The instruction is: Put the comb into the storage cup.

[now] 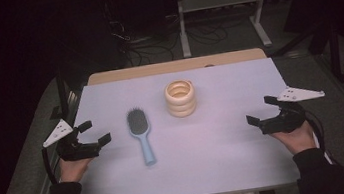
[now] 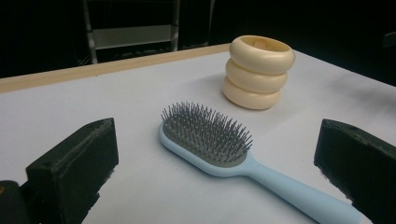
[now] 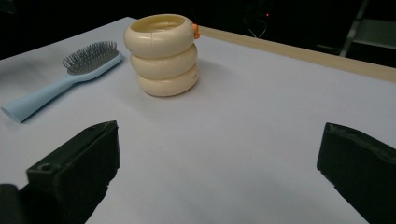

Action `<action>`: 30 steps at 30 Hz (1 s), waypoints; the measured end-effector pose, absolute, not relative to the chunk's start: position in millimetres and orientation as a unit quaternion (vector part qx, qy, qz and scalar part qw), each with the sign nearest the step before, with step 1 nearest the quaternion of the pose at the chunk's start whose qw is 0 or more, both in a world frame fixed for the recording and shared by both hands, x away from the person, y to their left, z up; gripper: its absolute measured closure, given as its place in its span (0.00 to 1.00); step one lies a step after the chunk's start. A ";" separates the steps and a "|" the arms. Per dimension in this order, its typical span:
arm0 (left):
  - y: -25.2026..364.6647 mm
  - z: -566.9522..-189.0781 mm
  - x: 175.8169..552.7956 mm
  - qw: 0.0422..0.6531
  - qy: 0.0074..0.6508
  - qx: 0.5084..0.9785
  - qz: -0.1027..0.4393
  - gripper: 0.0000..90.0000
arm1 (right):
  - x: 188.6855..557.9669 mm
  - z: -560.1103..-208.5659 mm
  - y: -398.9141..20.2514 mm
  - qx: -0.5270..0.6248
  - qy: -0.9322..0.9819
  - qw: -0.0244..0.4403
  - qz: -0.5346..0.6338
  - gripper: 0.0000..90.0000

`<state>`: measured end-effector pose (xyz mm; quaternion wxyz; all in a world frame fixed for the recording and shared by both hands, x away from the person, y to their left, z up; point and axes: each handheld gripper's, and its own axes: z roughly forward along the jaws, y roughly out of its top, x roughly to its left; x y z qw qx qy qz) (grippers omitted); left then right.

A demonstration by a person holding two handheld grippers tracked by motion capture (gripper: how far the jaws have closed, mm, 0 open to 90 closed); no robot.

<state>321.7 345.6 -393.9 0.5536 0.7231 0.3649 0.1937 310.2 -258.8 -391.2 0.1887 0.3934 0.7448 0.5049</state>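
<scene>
A light blue hairbrush (image 1: pixel 140 134) (image 2: pixel 219 149) (image 3: pixel 70 77) lies flat on the white table top (image 1: pixel 216 141), bristles up, handle toward the person. Behind it and to the right stands a cream holder (image 1: pixel 180 97) (image 2: pixel 258 72) (image 3: pixel 163 55) shaped like three stacked rings, open on top. My left gripper (image 1: pixel 95 132) (image 2: pixel 215 168) rests at the table's left edge, open, aimed at the brush, nothing between its jaws. My right gripper (image 1: pixel 262 110) (image 3: pixel 219 168) rests at the right edge, open and empty, facing the holder.
The white sheet covers a wooden table whose far strip (image 1: pixel 176 66) shows. Beyond it a metal frame stand (image 1: pixel 221 10) and cables (image 1: pixel 153 44) stand on a dark floor. Bare white surface lies between the grippers and the two objects.
</scene>
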 end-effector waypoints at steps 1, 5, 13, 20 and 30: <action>345.4 -394.0 321.9 0.553 0.364 0.724 0.194 0.00 | 310.3 -391.5 -258.6 0.393 0.746 0.187 0.504 0.00; 344.1 -393.7 322.1 0.549 0.360 0.728 0.196 0.00 | 309.2 -391.5 -257.0 0.390 0.749 0.181 0.504 0.00; 343.9 -394.9 323.4 0.545 0.361 0.731 0.194 0.00 | 309.1 -391.4 -257.9 0.392 0.748 0.183 0.503 0.00; 344.2 -394.9 323.2 0.546 0.362 0.731 0.191 0.00 | 308.9 -391.4 -257.4 0.391 0.750 0.185 0.501 0.00; 344.5 -394.7 321.7 0.545 0.365 0.732 0.184 0.00 | 308.4 -391.4 -258.0 0.392 0.750 0.186 0.498 0.00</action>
